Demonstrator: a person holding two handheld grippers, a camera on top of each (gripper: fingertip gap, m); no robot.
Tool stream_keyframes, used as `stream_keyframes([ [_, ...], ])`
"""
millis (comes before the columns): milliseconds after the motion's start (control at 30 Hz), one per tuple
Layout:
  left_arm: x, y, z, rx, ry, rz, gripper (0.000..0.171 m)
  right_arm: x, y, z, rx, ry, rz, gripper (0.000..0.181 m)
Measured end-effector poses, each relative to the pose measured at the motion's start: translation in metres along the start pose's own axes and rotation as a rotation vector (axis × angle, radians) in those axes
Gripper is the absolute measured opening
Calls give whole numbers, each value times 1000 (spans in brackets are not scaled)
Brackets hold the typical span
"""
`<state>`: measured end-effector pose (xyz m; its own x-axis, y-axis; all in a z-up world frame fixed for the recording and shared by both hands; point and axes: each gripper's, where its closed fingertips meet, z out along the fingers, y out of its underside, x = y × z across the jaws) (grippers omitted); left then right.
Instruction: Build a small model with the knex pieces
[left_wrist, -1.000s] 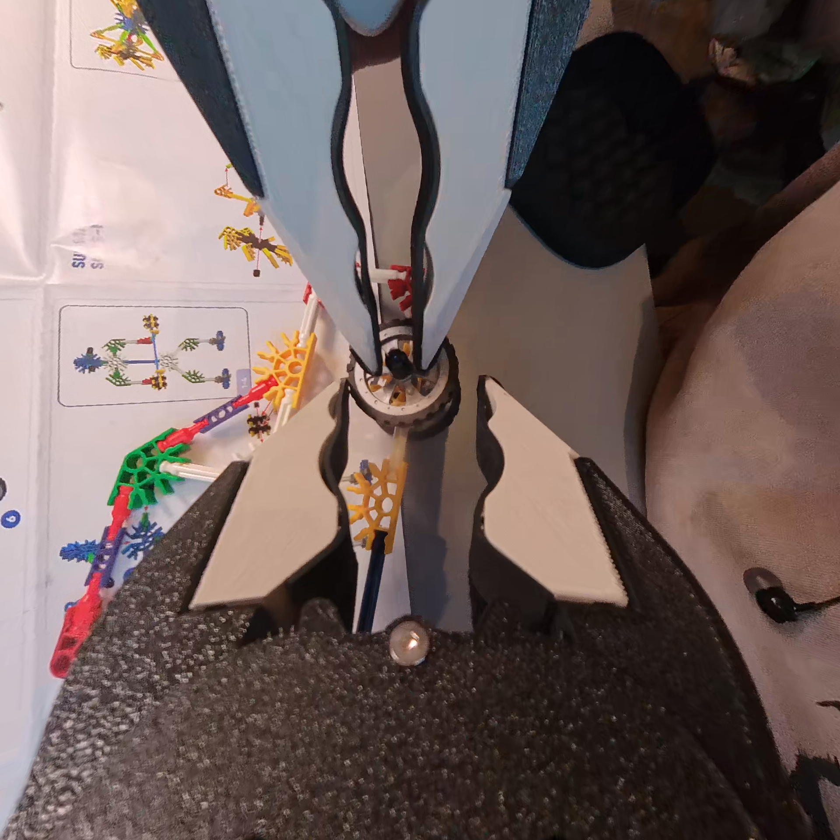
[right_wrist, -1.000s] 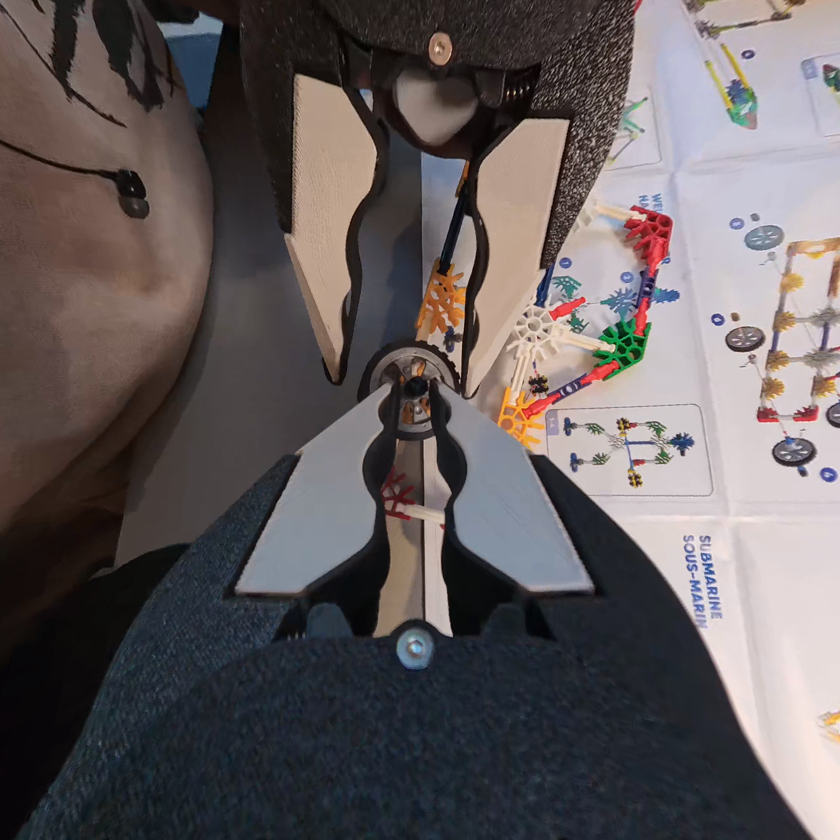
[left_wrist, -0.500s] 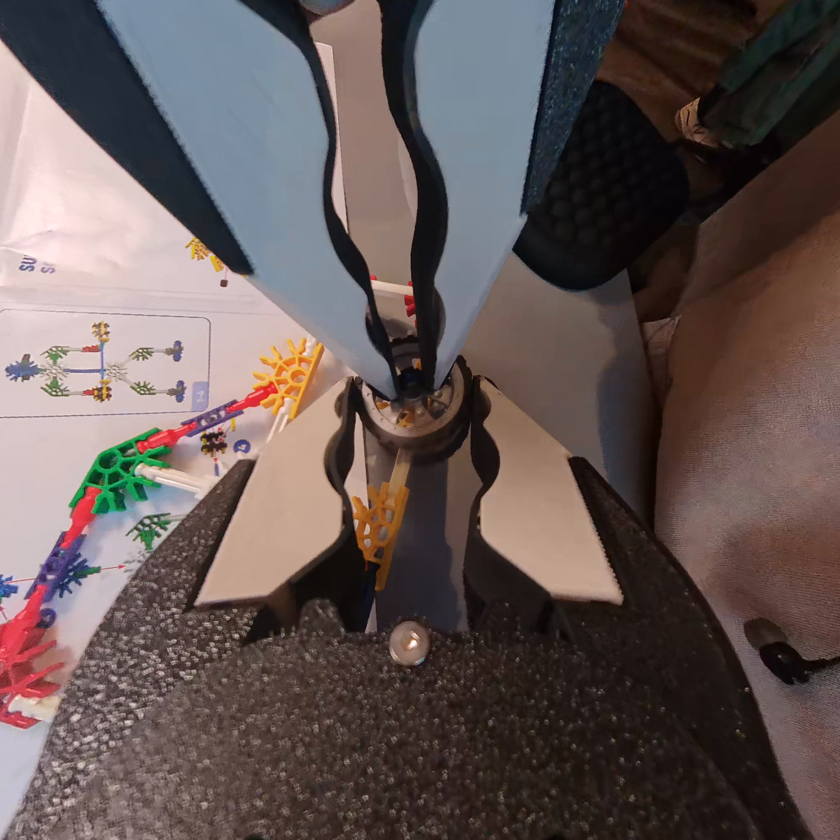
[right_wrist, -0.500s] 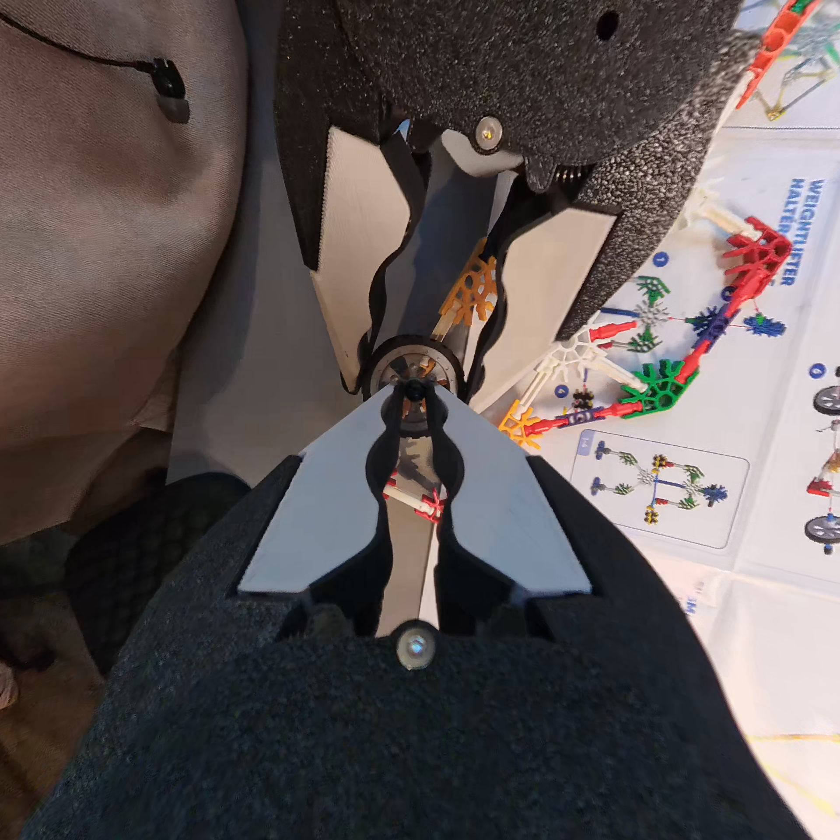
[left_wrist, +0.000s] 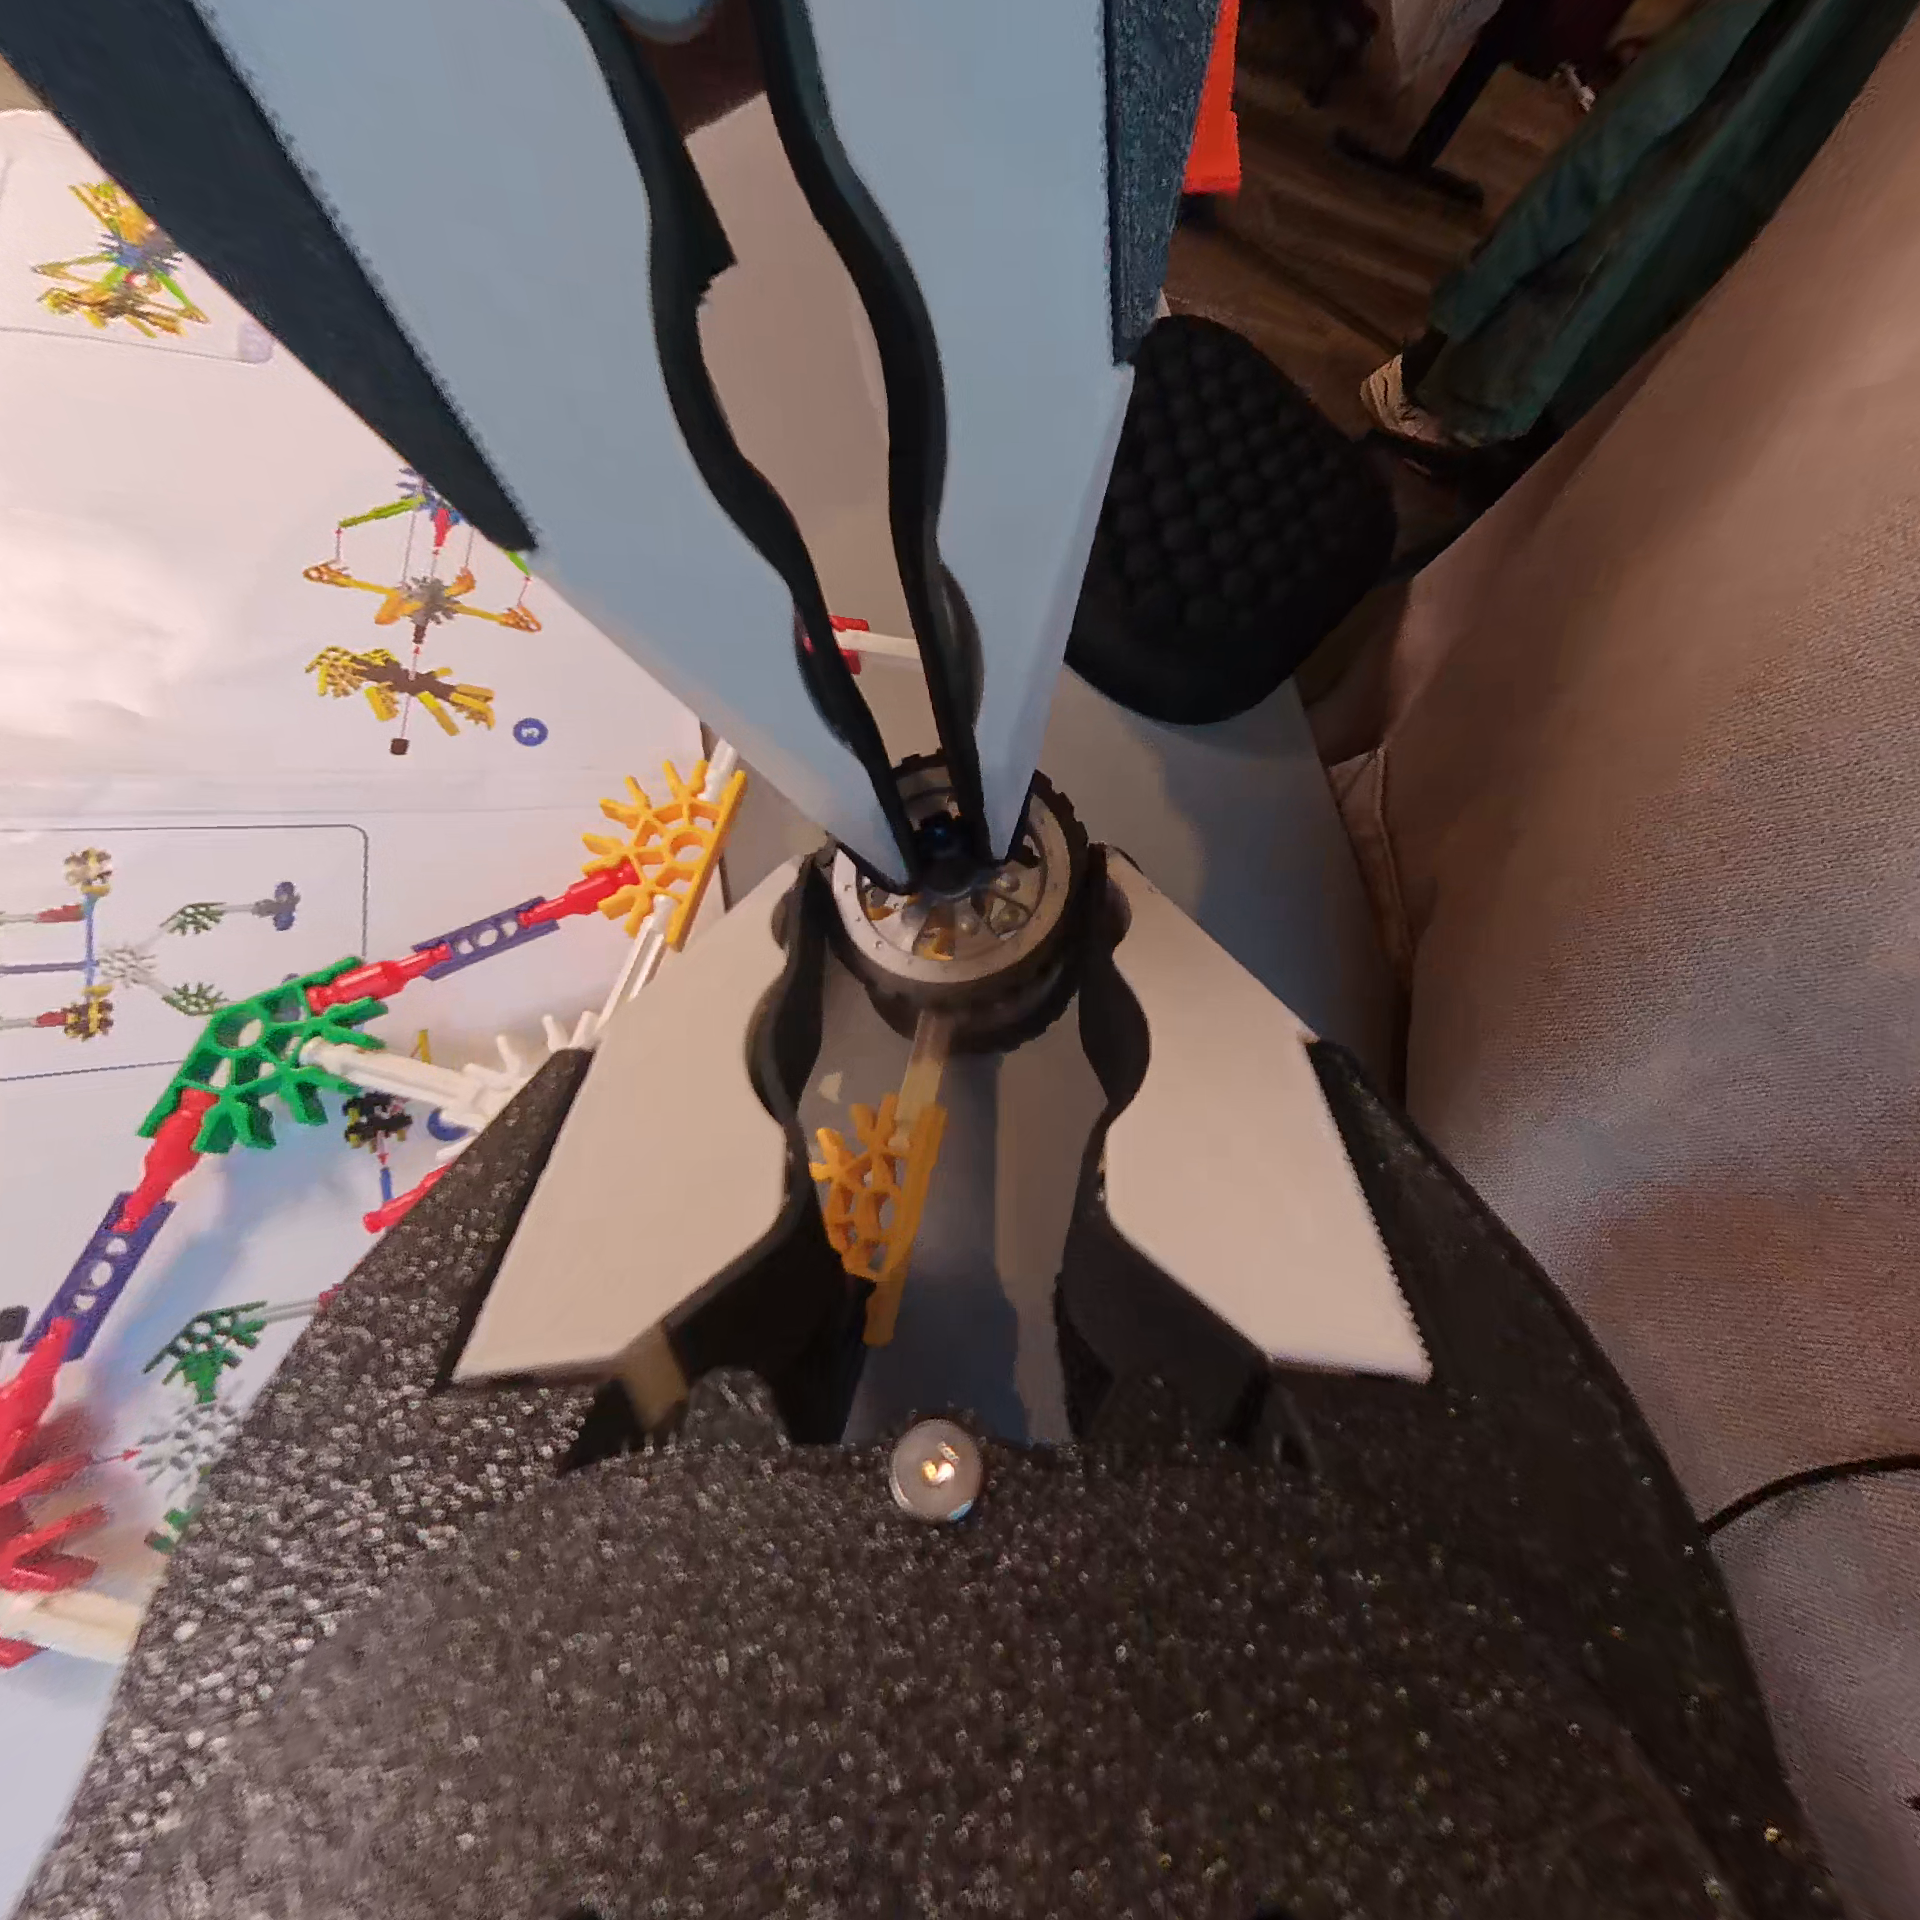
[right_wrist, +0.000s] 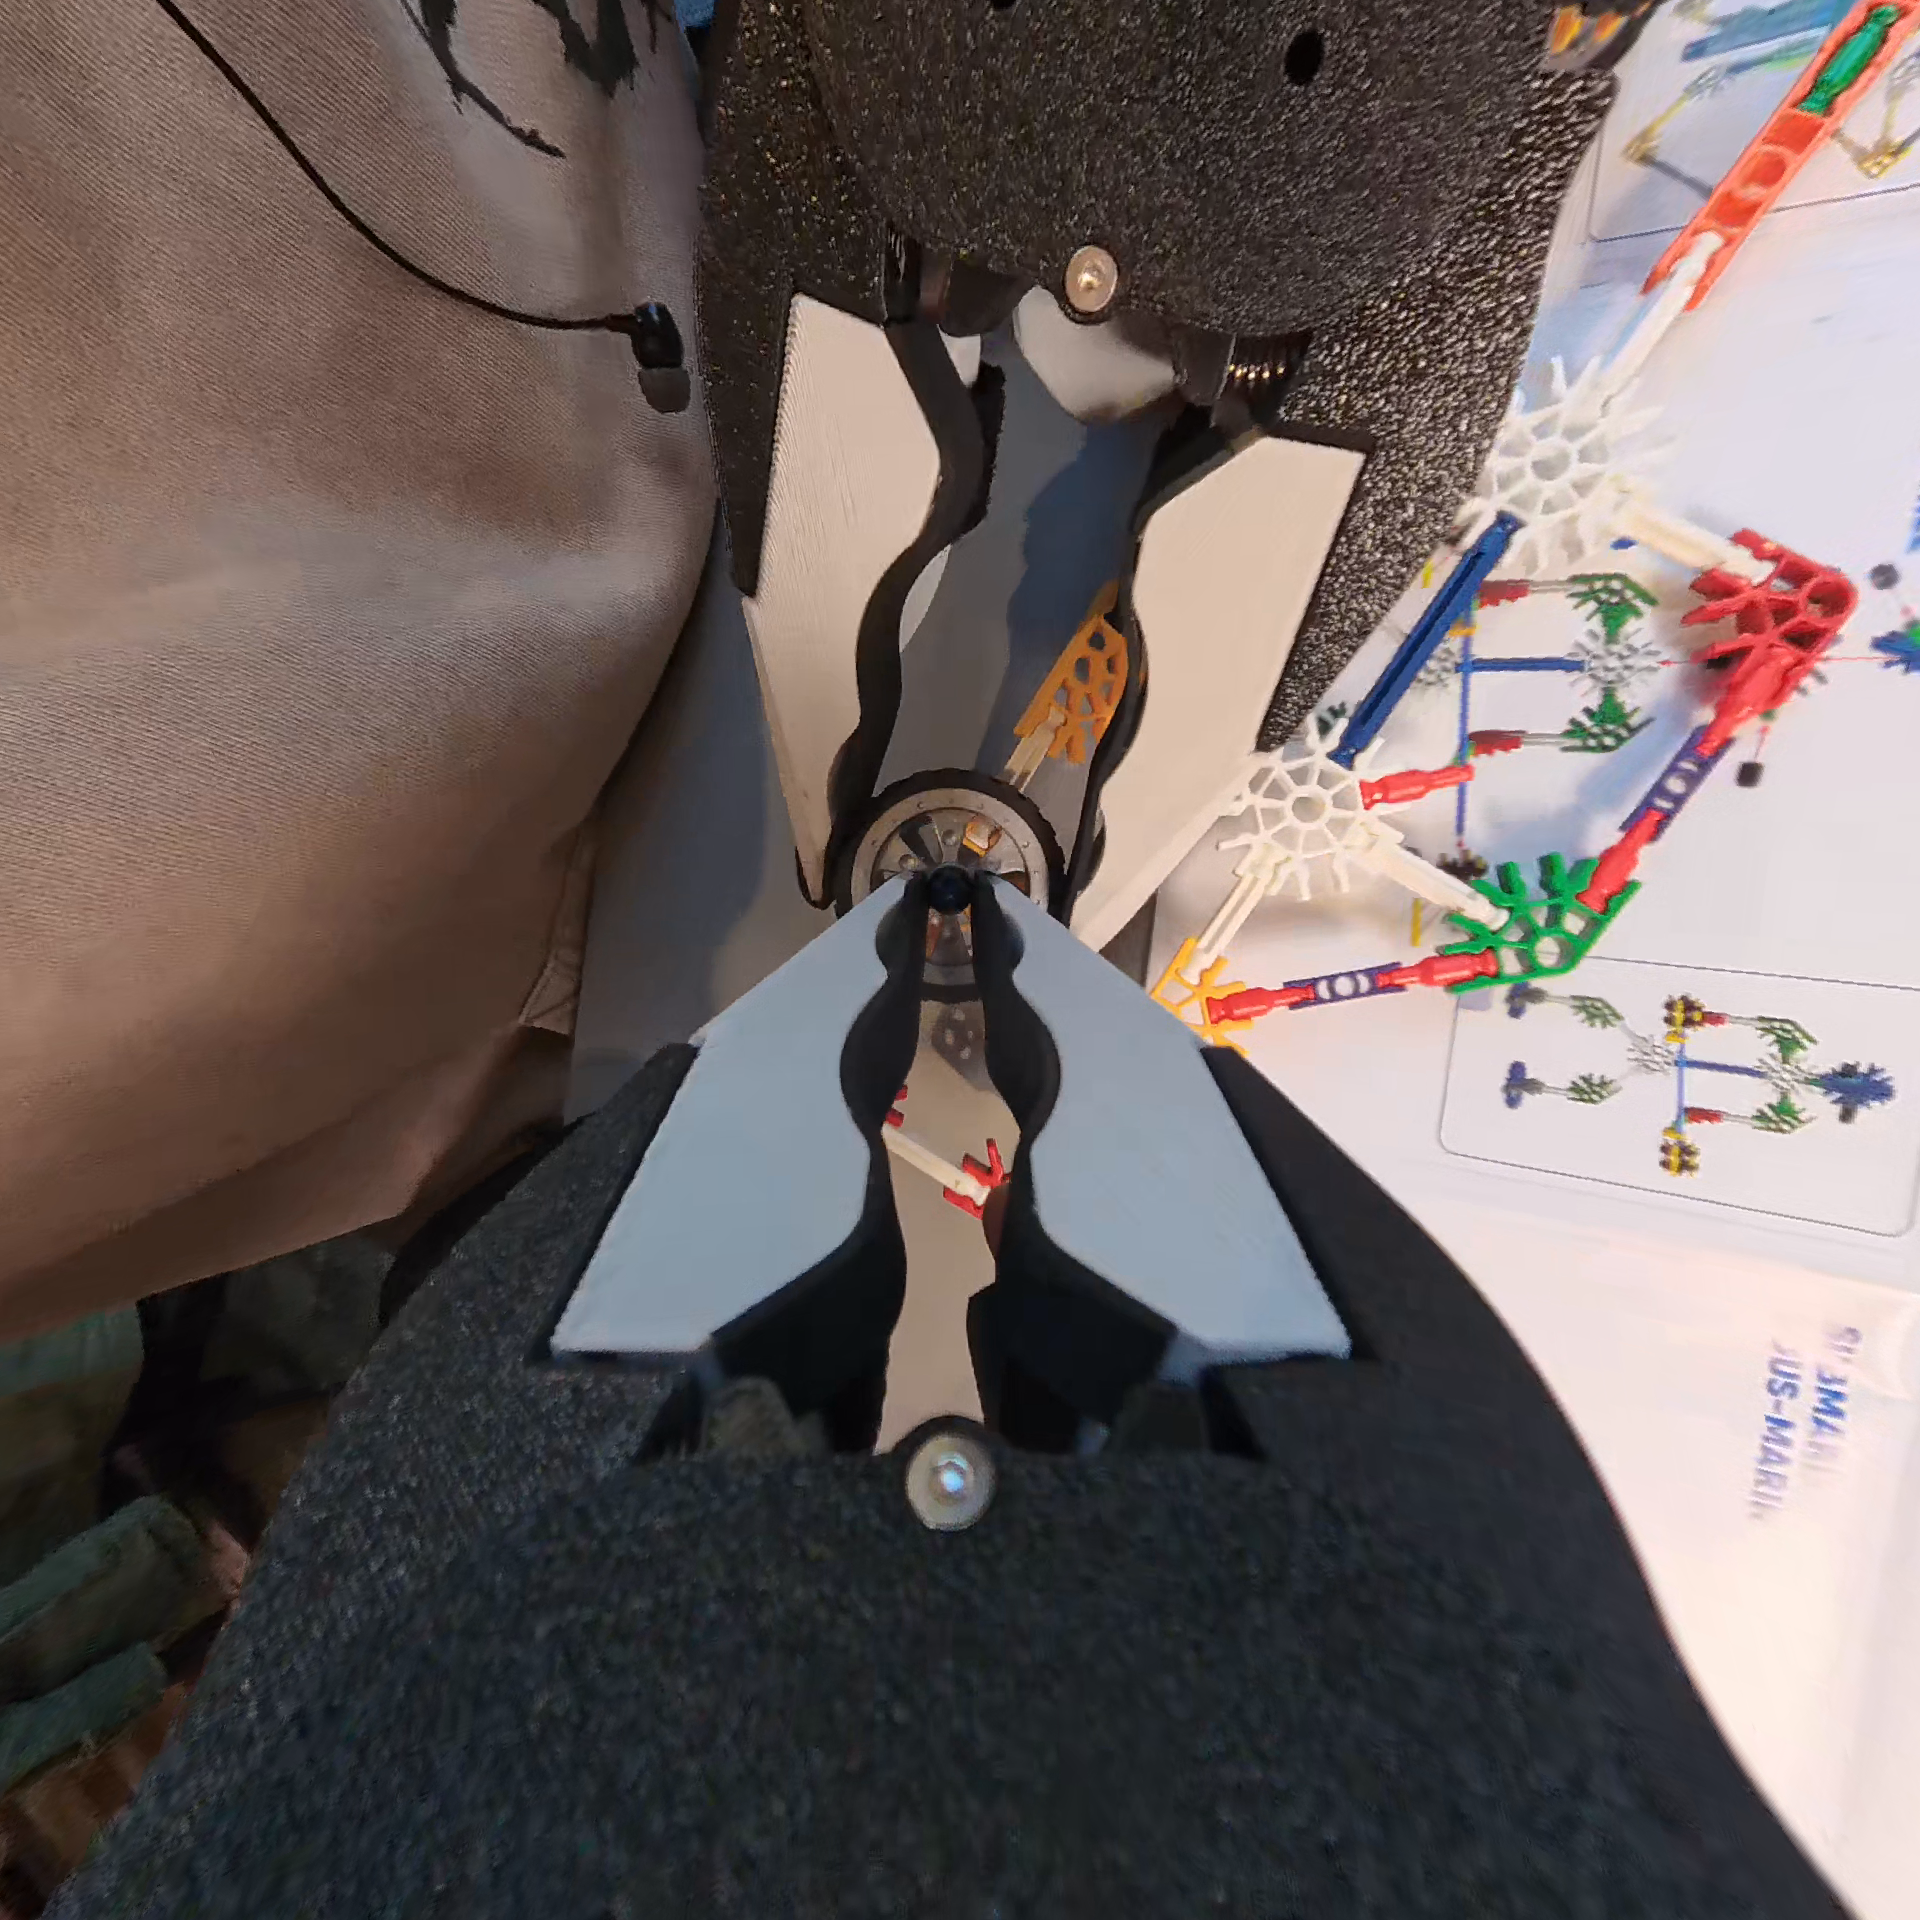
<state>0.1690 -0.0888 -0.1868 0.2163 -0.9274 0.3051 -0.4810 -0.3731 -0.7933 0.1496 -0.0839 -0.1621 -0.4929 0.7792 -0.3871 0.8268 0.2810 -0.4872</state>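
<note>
Wheel (left_wrist: 951, 920), small, black tyre and silver hub, held between both grippers above the pale worktop (left_wrist: 1195, 821) edge. Left gripper (left_wrist: 951, 914): grey fingers in a speckled black body, spread wide enough to clasp the tyre from either side, the inner pads touching its tread. Right gripper (right_wrist: 945, 891): pale blue-grey fingers in a dark body, pressed nearly together, tips pinching a small dark blue hub pin (right_wrist: 945, 888) at the wheel's centre. The two grippers meet tip to tip, pointing at each other.

Orange connector (left_wrist: 878, 1195), snowflake-shaped, on a pale rod running back from the wheel between the left gripper's fingers; a dark blue rod continues behind it. Red clip on a white rod (right_wrist: 951, 1169), seen through the gap between the right gripper's fingers; whether it joins the wheel cannot be told.

Rod-and-connector assembly (left_wrist: 260, 1049), lying on the instruction sheet just beside the wheel: green fan connector, yellow connector (left_wrist: 665, 842), red and purple rods, white snowflake connectors (right_wrist: 1304, 810), red connector (right_wrist: 1777, 613).

Instruction sheet (left_wrist: 156, 644), white, printed with coloured build diagrams, spread flat on the worktop.

Beige garment (right_wrist: 312, 623) of a person close by the worktop edge, with a thin black cable and clip (right_wrist: 655, 353) lying on it. Black textured object (left_wrist: 1226, 520) beyond the worktop corner.
</note>
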Motion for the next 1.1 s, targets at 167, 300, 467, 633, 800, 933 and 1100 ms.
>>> stream_keyframes([
  [167, 1, -3, -2, 19, 18, -8, 48, -1, -3, -4, 80, -19, 35, 4],
  [300, 1, -4, -3, 26, 25, -14, 48, -1, -5, -5, 163, -35, 73, 4],
  [467, -1, -5, -5, 29, 17, -16, 48, 2, -8, -8, 298, -43, 135, 4],
  [633, -1, -5, -4, 21, 22, -21, 48, 3, -7, -6, 410, -30, 180, 4],
  [800, -6, 16, 1, -90, -5, -7, 49, 1, -32, -35, 688, -88, 219, 0],
  [933, -7, 14, 2, -87, -48, 26, 48, 16, -34, -65, 710, 98, 171, 0],
  [1100, -6, 17, 4, -102, -27, 4, 48, 15, -8, -41, 553, 168, 174, 0],
])
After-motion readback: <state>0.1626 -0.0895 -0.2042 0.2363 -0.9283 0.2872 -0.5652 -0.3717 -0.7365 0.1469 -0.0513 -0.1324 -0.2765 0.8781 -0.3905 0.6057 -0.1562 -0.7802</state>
